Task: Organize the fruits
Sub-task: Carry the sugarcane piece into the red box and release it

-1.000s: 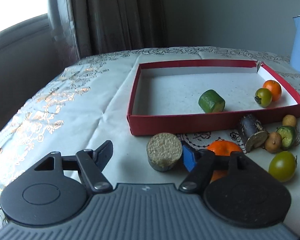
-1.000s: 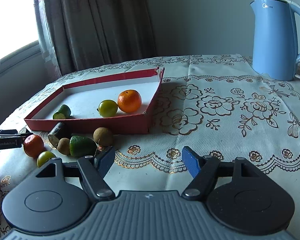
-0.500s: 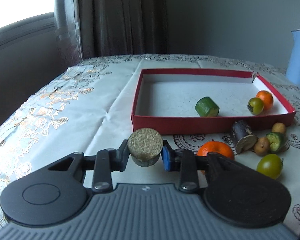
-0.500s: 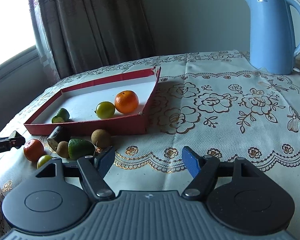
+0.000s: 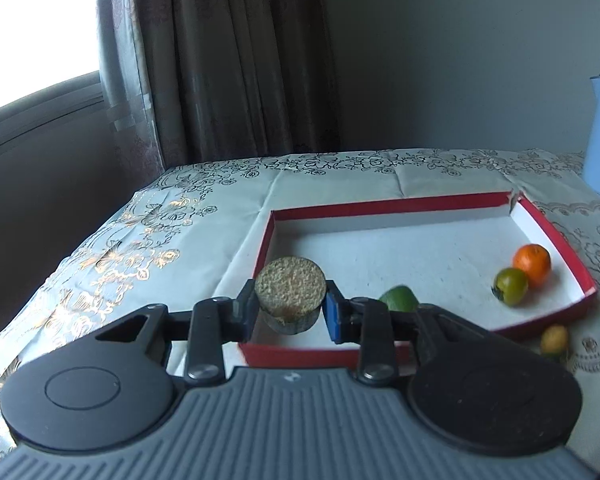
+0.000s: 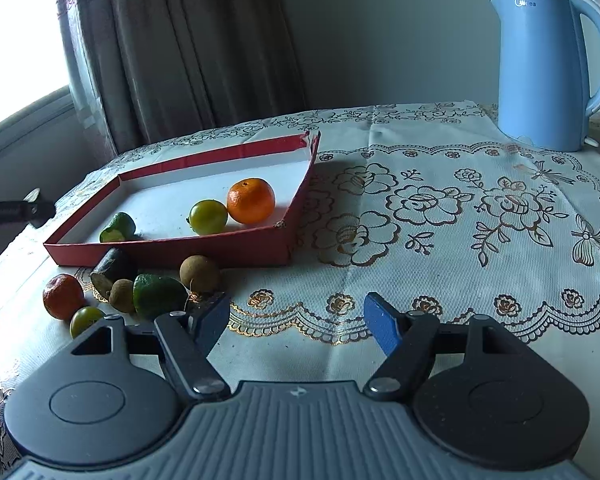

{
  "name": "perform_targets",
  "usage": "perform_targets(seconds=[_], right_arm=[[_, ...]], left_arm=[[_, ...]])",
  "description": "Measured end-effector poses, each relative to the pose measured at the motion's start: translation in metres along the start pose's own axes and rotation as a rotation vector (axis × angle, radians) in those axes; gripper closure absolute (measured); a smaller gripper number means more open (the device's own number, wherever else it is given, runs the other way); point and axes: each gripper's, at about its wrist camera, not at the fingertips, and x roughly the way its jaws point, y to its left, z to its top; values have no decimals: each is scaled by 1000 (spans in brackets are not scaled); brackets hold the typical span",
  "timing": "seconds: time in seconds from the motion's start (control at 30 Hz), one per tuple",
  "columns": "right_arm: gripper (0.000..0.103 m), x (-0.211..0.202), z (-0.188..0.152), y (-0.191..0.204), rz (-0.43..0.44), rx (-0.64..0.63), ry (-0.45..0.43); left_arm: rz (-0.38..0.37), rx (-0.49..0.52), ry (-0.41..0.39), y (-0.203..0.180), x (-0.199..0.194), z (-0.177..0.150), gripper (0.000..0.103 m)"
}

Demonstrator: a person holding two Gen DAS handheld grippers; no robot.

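Presently the left claw (image 5: 290, 312) clamps a cut cylindrical piece (image 5: 290, 294) by its sides, raised over the red tray (image 5: 320, 354) near wall, presumably for release inside. Right claw (image 6: 296, 322) idles open above the tabletop (image 6: 440, 240).

From my right-hand feed I see a tall light-blue plastic electric kettle (image 6: 548, 68) standing upright at the far right of the table, its handle turned to the right. It rests on a pale cream lace tablecloth (image 6: 460, 216) patterned with gold-outlined flowers and a scalloped border. Behind the table hang heavy brown pleated curtains (image 6: 188, 52) with a floral print, beside a bright window (image 5: 32, 36) on the left, and a plain grey wall (image 5: 460, 60) fills the rest of the background.
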Motion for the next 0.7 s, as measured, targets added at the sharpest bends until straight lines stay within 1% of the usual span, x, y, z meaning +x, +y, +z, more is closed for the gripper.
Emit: perform_targets(seconds=[0.17, 0.23, 0.33, 0.5, 0.7], right_arm=[[29, 2, 0, 1, -5, -2, 14], [29, 3, 0, 1, -9, -7, 18], [27, 4, 0, 4, -15, -27, 28], [26, 7, 0, 12, -42, -71, 43], [23, 10, -1, 21, -71, -128, 64]], left_arm=[[0, -30, 26, -7, 29, 9, 72], [-2, -54, 50, -6, 41, 11, 72], [2, -63, 77, -6, 55, 10, 72], [13, -63, 110, -7, 72, 4, 72], [13, -58, 132, -8, 79, 0, 72]])
